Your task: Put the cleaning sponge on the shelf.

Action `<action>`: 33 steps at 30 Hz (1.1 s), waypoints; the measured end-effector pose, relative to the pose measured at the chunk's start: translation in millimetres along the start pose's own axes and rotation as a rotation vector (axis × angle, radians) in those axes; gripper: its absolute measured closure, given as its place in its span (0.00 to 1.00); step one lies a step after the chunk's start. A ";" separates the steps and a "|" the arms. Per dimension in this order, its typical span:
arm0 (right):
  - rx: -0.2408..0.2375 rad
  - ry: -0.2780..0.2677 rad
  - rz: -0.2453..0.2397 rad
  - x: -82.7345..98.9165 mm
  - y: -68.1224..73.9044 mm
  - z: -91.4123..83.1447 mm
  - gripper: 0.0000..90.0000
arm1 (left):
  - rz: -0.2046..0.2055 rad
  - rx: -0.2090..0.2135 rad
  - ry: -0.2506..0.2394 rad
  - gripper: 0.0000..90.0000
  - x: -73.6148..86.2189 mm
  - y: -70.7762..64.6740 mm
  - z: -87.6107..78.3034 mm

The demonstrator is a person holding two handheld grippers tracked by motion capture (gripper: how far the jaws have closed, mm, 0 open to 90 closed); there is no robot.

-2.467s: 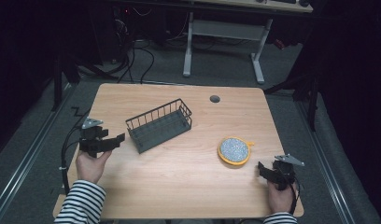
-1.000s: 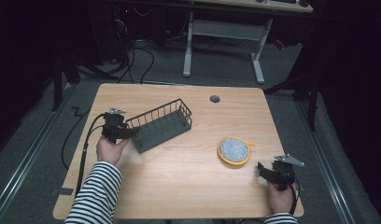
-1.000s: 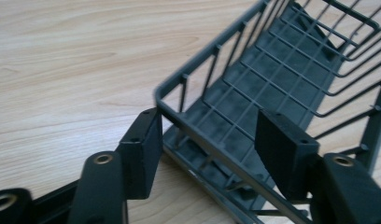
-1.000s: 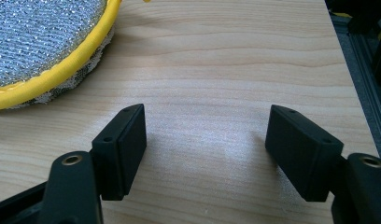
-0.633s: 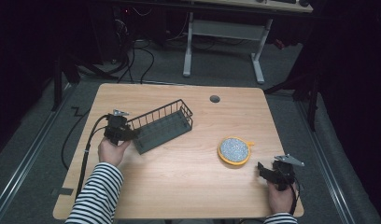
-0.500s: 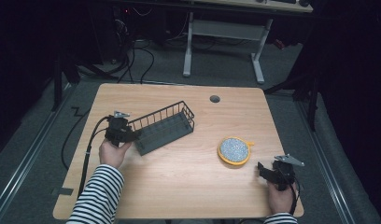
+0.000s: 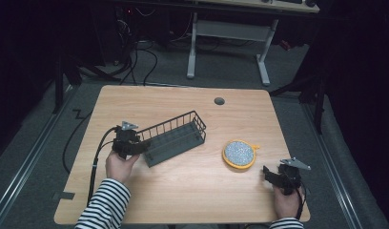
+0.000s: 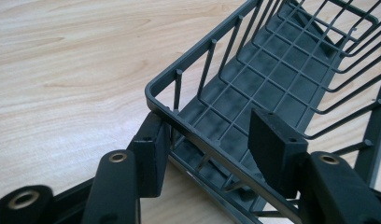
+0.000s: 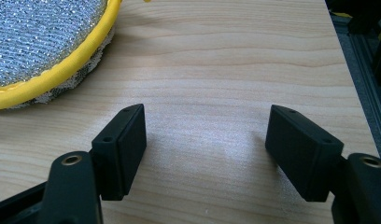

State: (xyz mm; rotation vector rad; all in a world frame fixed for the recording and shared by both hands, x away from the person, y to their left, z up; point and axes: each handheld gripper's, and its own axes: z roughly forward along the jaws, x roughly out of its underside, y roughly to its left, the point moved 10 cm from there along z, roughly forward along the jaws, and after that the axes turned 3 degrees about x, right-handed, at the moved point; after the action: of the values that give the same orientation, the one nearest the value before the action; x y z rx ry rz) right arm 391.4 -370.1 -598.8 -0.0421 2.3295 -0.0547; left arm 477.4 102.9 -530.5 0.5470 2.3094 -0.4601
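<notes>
Wire basket [image 7: 173, 137], dark grey and oblong, lies on the wooden table [image 7: 183, 191] left of centre, set at a slant so its far end points up and to the right. The left gripper [image 7: 135, 145] grips the basket's near short end: in the left gripper view one pad [image 8: 153, 149] presses on the outside of the rim at the corner while the other pad [image 8: 272, 149] sits inside the basket over its grid floor, so the end wall is clamped between them. The jaws have just been closing onto that wall. The right gripper [image 7: 271, 174] rests near the table's right front corner, its jaws spread wide over bare wood. A round scouring pad [image 7: 239, 153] with a yellow rim lies just beyond it, apart from the basket.
</notes>
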 end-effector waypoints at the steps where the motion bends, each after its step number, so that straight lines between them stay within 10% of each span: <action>1: 0.000 0.000 0.001 0.0 0.0 0.0 0.32 | 0.002 0.003 0.000 0.55 1.2 -2.1 -0.7; 33: -0.002 0.000 -0.004 -0.1 0.0 0.0 0.32 | 0.061 0.080 -0.020 0.53 25.0 -50.3 -13.5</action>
State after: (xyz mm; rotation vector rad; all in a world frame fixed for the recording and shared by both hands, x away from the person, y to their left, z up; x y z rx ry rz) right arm 391.4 -370.1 -598.8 -0.0480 2.3298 -0.0548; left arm 428.0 72.9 -530.5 0.6472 2.2559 -0.5286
